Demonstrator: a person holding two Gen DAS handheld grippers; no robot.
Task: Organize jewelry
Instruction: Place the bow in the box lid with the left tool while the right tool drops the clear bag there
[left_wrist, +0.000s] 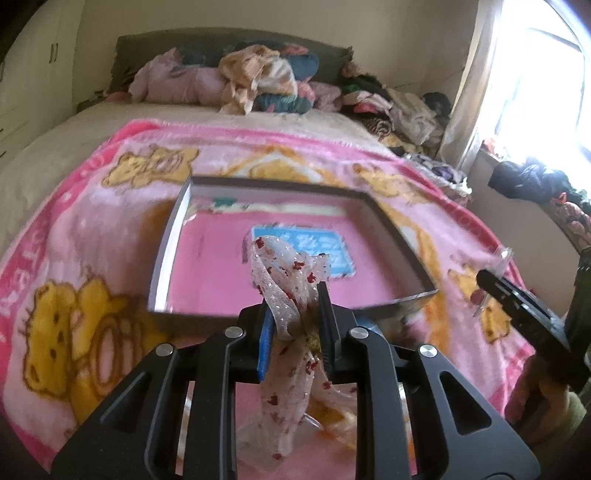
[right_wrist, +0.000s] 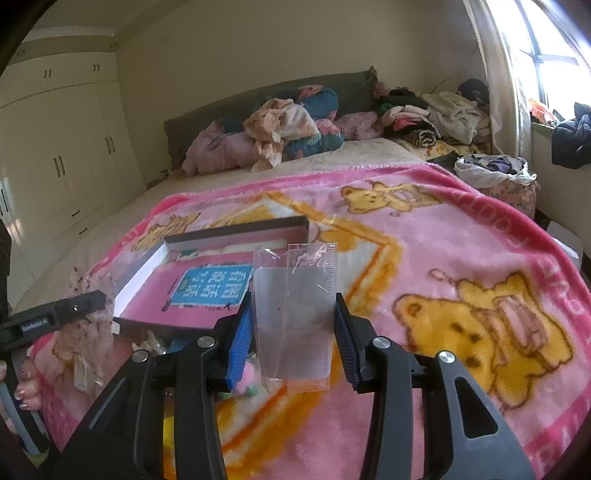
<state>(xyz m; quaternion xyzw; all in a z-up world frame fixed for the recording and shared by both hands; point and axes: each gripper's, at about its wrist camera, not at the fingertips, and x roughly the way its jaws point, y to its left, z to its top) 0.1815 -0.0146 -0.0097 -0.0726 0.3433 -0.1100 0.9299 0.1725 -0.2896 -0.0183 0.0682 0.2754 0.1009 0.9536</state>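
The ribbon bow (left_wrist: 291, 295), sheer with little red spots and a gold middle, is pinched tight in the left tool (left_wrist: 295, 317) and hangs in the air just in front of the open box (left_wrist: 166, 258) on the pink bear blanket (left_wrist: 92, 221). The right tool (right_wrist: 293, 325) grips a clear plastic bag (right_wrist: 295, 314) by its sides, above the blanket and beside the box. This looks like the packing step: the bow probably goes into the bag or the box next, so the bag's mouth would need to be opened first. I cannot tell if the bag holds anything. The bow's lower end is blurred, and what lies under the tools is hidden.
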